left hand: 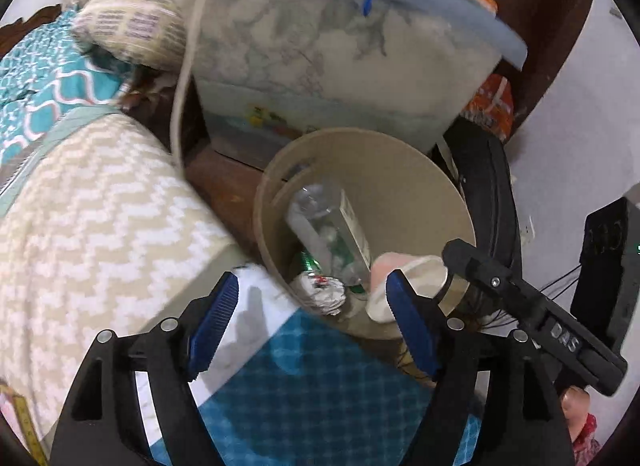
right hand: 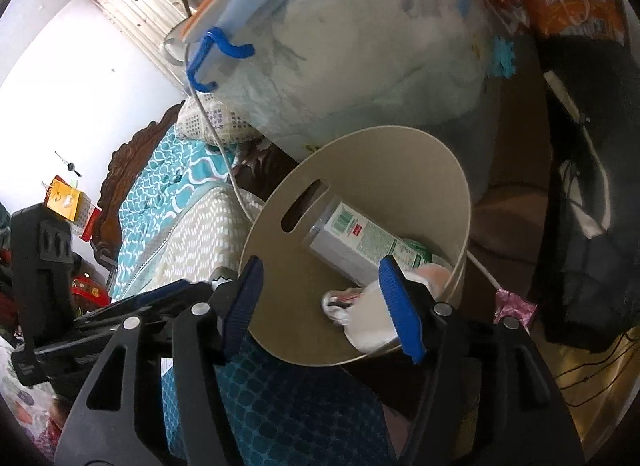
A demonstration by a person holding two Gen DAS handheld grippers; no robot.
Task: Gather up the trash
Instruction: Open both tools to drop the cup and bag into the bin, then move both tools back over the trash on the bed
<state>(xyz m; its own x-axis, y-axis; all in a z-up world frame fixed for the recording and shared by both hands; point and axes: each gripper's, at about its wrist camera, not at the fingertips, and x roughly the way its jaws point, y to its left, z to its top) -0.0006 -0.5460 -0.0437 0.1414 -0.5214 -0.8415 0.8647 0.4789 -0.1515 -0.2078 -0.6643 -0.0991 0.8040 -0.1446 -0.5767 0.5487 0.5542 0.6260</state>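
Bed [left hand: 92, 201] with chevron blanket fills the 9 o'clock side of the left wrist view. Lidded storage tub [left hand: 340, 57] with blue handle sits at 12 o'clock, behind the bin.

Tan trash bin [left hand: 400, 169], round, open top, stands just beside the bed edge, centre of both views. Already inside: a carton [right hand: 360, 242] with green print leaning on the wall, a clear plastic bottle [left hand: 316, 221], a crumpled wrapper [left hand: 320, 294] at the bottom, and a white paper cup [left hand: 404, 286] lying on its side at 5 o'clock near the rim.

Left gripper [left hand: 312, 330]: jaws apart, nothing between them, hanging over the bin's near rim. Right gripper [right hand: 324, 306]: jaws apart too, nothing pinched; the cup lies beyond its right pad, whether it touches the pad is unclear.

Step, as judged: drop-off. Both loads look released into the bin, the cup likely one of them.

Next move calls for: lift both grippers clear of the rim without knocking the bin, then swing off to look for more trash. A pink wrapper [right hand: 514, 306] on the floor at 3 o'clock of the bin looks like a candidate.
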